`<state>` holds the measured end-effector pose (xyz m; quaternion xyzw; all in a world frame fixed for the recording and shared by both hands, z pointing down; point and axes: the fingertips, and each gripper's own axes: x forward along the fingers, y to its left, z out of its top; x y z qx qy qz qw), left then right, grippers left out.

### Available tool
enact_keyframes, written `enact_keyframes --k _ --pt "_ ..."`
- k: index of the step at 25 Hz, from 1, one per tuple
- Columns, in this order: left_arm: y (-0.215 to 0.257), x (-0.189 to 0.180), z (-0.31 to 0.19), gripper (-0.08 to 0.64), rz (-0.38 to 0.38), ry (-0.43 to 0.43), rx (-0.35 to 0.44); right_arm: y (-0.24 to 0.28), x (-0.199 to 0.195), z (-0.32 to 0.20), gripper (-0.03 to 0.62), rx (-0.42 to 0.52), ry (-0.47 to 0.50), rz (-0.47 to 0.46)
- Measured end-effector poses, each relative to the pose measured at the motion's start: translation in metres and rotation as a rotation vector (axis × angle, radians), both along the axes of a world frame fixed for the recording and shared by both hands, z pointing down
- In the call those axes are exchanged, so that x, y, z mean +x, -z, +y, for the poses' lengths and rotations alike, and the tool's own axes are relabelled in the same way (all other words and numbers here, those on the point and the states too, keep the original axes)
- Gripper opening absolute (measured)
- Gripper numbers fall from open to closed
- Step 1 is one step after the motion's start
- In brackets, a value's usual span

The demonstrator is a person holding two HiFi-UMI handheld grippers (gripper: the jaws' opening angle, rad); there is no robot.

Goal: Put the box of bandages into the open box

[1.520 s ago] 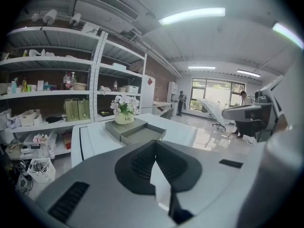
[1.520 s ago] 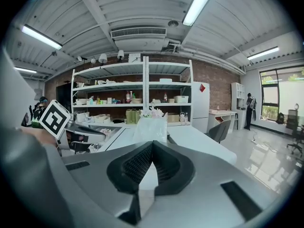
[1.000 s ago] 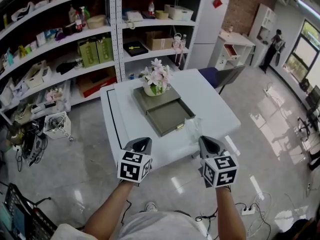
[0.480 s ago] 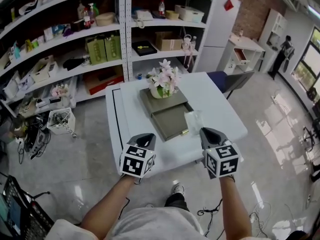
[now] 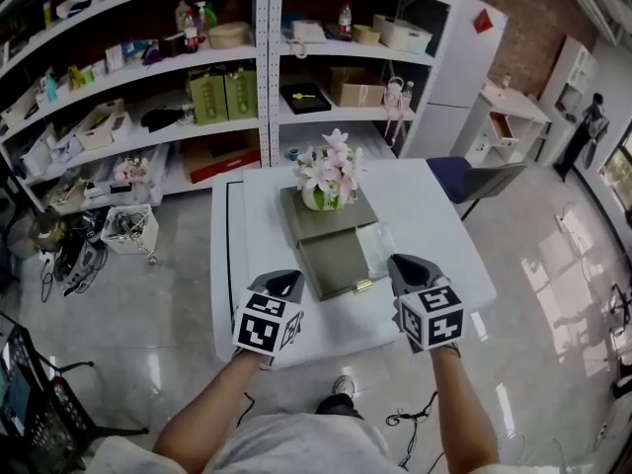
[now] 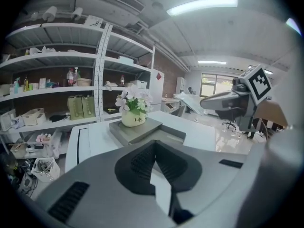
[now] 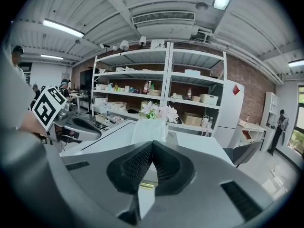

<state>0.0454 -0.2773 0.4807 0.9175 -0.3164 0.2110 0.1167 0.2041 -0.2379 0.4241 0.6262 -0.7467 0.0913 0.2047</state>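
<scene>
Forearms (image 5: 212,403) are stretching forward, each hand carrying tongs over the near edge of the white table (image 5: 434,215). The left tongs (image 5: 283,282) are pressing their jaws together on nothing. The right tongs (image 5: 403,266) are doing the same, pads meeting at the tip. Just past the right tongs' tip, the pale box of bandages (image 5: 374,249) is lying on the tabletop, just beside the right wall of the grey open box (image 5: 331,263). That open box is sitting ahead of the gap between the two tongs. Its covered far part is carrying a pot of pink and white flowers (image 5: 330,181). Bare tabletop is spreading left of the left tongs and right of the bandages, with glossy floor (image 5: 168,304) dropping away round every edge. Beyond, loaded shelves (image 5: 247,87) are running along the wall, and a chair (image 5: 489,178) is standing off the table's far right corner. Compared with a second ago, the table is sitting squarer ahead, and the right tongs are hovering a little closer to the bandages.
</scene>
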Motion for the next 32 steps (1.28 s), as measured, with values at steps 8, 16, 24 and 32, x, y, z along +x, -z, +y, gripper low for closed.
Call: enact_keyframes --k 8,16,24,32 --pt "-0.009 0.017 -0.021 0.003 -0.013 0.083 -0.018 -0.022 0.013 -0.039 0.005 -0.052 0.123 0.027" --pt "-0.013 0.017 -0.035 0.003 -0.036 0.151 -0.021 -0.065 0.01 -0.07 0.005 -0.141 0.23 0.032" --pt "-0.01 0.022 -0.04 0.003 -0.041 0.183 -0.008 -0.101 0.004 -0.085 0.005 -0.206 0.281 0.019" --pt "-0.014 0.021 -0.041 0.003 -0.036 0.219 -0.015 -0.137 -0.004 -0.099 0.005 -0.303 0.347 0.057"
